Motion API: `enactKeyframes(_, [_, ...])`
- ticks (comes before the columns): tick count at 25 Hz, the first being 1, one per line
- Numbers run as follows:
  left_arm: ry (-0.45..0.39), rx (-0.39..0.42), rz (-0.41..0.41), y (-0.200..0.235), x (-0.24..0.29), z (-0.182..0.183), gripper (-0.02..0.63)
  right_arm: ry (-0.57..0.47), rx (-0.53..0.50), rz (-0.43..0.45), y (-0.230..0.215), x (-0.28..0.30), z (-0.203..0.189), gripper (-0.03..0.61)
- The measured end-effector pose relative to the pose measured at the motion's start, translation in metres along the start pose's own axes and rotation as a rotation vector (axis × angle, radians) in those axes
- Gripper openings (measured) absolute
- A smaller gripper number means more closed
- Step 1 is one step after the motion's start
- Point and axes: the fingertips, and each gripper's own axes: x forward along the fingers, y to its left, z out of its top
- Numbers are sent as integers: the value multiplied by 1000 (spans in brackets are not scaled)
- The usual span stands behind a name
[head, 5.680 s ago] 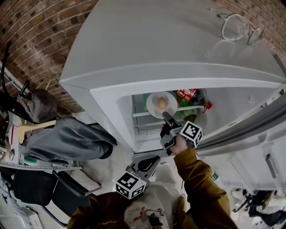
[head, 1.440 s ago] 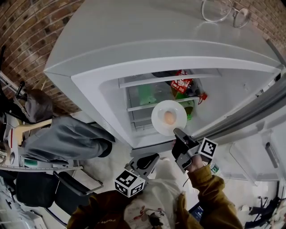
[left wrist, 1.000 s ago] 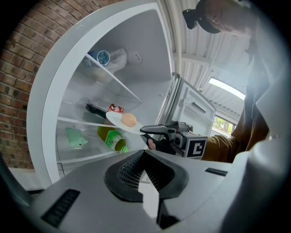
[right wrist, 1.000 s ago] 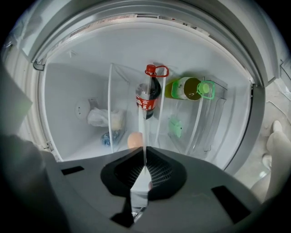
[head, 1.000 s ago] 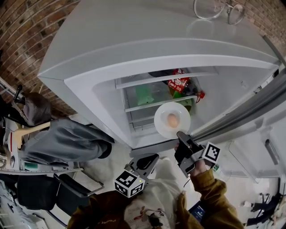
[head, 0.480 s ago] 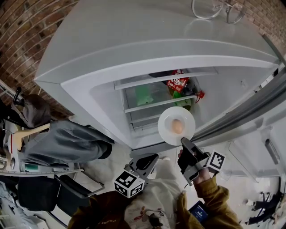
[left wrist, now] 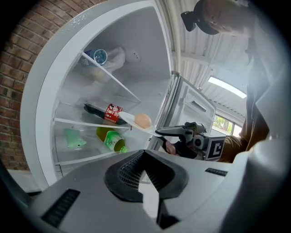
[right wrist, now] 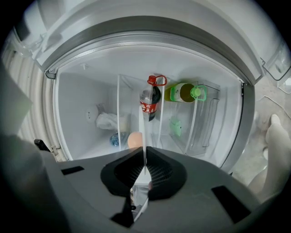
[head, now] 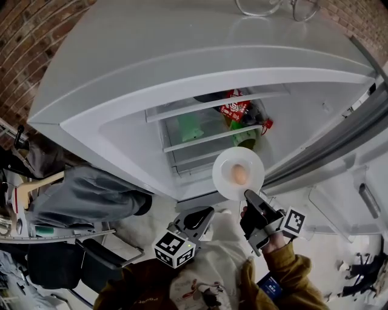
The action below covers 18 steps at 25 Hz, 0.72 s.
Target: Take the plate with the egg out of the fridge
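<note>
Two claws show in the head view. The right claw (head: 248,195), low and right of centre, is clamped on the near rim of a white plate (head: 224,175). Its own view shows the jaws (right wrist: 144,160) pressed on the plate (right wrist: 144,134), seen edge-on as a thin white line, with the egg (right wrist: 134,139) just left of it. The egg (head: 240,175) lies near the plate's middle. The plate is held roughly level in front of the lower edge of the open fridge (head: 182,72), at the frame's centre.

The left claw (head: 205,213) hangs at lower centre, well apart from the plate. Its own view shows its jaws together on nothing (left wrist: 144,154), pointing towards the fridge.

Inside the fridge, a cola bottle (head: 239,109) with a red label lies on a glass shelf. A green-capped bottle (head: 245,130) lies just below it. Spectacles (head: 267,6) rest on the fridge top, at the upper edge. A brick wall (head: 30,36) fills the upper left corner.
</note>
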Motion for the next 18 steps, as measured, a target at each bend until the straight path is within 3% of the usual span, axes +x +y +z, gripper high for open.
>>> enactKeyframes(18, [3,11,-14,-5,-2,-1,8,10,-33,-10,-1,-9,-9,21])
